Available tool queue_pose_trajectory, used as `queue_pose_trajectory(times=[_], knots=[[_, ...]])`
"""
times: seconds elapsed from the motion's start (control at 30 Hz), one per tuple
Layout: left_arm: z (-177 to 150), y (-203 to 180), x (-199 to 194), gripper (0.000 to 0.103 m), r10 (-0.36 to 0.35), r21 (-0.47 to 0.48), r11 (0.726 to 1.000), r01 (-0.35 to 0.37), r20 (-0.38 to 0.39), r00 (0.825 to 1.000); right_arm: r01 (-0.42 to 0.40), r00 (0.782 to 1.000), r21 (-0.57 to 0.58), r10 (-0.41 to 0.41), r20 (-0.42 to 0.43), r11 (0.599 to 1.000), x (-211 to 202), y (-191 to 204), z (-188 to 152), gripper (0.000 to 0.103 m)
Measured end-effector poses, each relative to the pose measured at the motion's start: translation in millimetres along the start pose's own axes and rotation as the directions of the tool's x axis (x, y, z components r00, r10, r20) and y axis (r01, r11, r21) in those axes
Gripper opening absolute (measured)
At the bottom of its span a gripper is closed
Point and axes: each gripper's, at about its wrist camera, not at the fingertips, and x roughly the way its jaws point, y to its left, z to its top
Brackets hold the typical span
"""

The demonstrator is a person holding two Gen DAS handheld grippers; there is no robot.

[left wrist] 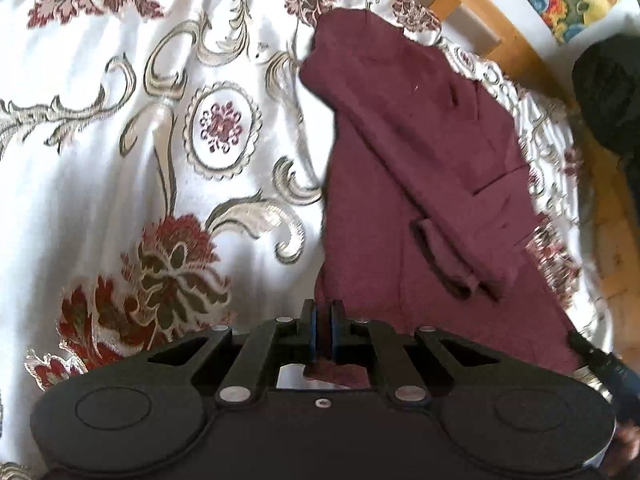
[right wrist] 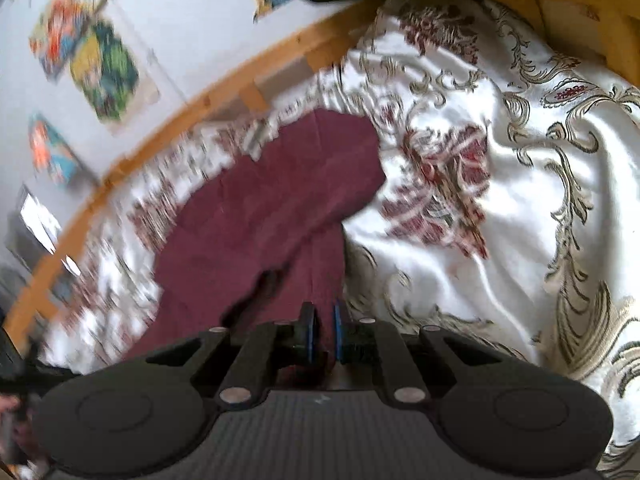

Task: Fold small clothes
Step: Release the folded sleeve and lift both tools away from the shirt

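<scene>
A small maroon garment point(left wrist: 408, 184) lies partly folded on a white floral bedspread point(left wrist: 120, 160), with a sleeve laid across its body. My left gripper point(left wrist: 323, 316) is shut on the garment's near hem, with cloth pinched between the blue pads. In the right wrist view the same maroon garment point(right wrist: 272, 208) stretches away from me. My right gripper point(right wrist: 324, 320) holds its near edge, the cloth sitting between the pads with a narrow gap showing. The right gripper's tip point(left wrist: 600, 364) shows at the lower right of the left wrist view.
A wooden bed frame point(left wrist: 520, 40) runs along the far side of the bedspread point(right wrist: 500, 200). Beyond it is a grey floor with colourful patterned items point(right wrist: 104, 64). A dark bulky shape point(left wrist: 608, 100) sits at the right edge. The right wrist view is motion-blurred.
</scene>
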Motion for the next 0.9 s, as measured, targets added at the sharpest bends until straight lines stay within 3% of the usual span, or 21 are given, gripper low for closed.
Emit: queue_pose_trajectory(times=[0.07, 0.17, 0.27, 0.3, 0.33, 0.37, 0.4, 0.43, 0.5, 0.67, 0.83, 0.9], knots=[[-4, 1, 7, 0.014, 0.016, 0.021, 1.0, -0.016, 0.005, 1.0, 0.008, 1.0, -0.014, -0.008, -0.025, 1.0, 7, 1, -3, 0.012], [-8, -5, 10, 0.037, 0.065, 0.09, 0.994, -0.067, 0.021, 0.998, 0.002, 0.999, -0.037, -0.003, -0.046, 0.999, 11, 1, -4, 0.023], [-9, -12, 1, 0.064, 0.092, 0.165, 0.981, -0.104, 0.078, 0.993, -0.001, 0.999, -0.083, -0.002, -0.032, 0.997, 7, 1, -1, 0.043], [-9, -13, -3, 0.08, 0.09, 0.18, 0.978, -0.107, 0.099, 0.991, 0.007, 1.0, -0.105, -0.01, -0.024, 0.994, 6, 2, 1, 0.053], [-9, -15, -7, 0.087, 0.093, 0.188, 0.975, -0.115, 0.122, 0.988, 0.018, 1.0, -0.134, -0.021, -0.015, 0.991, 3, 4, 2, 0.066], [-8, -18, -12, 0.099, 0.098, 0.192, 0.973, -0.127, 0.154, 0.983, 0.031, 0.999, -0.173, -0.033, -0.008, 0.984, 1, 7, 2, 0.073], [-7, -20, -17, 0.102, 0.1, 0.194, 0.971, -0.137, 0.189, 0.977, 0.046, 0.999, -0.229, -0.048, -0.002, 0.972, -2, 11, 1, 0.085], [-6, -23, -22, 0.102, 0.095, 0.204, 0.969, -0.141, 0.219, 0.971, 0.064, 0.998, -0.296, -0.066, 0.003, 0.953, -3, 16, 0, 0.092], [-5, -30, -26, 0.102, 0.086, 0.238, 0.96, -0.145, 0.241, 0.967, 0.112, 0.993, -0.441, -0.11, 0.029, 0.891, -7, 28, -7, 0.096], [-11, -46, -23, 0.102, 0.094, 0.372, 0.909, -0.189, 0.259, 0.961, 0.141, 0.985, -0.706, -0.168, 0.031, 0.694, -6, 52, -37, 0.103], [-25, -59, -21, 0.102, 0.065, 0.532, 0.824, -0.193, 0.249, 0.966, 0.118, 0.971, -0.801, -0.235, -0.03, 0.587, 6, 65, -63, 0.103], [-31, -63, -22, 0.102, 0.061, 0.599, 0.777, -0.191, 0.23, 0.971, 0.131, 0.961, -0.835, -0.277, -0.027, 0.535, 13, 68, -73, 0.103]])
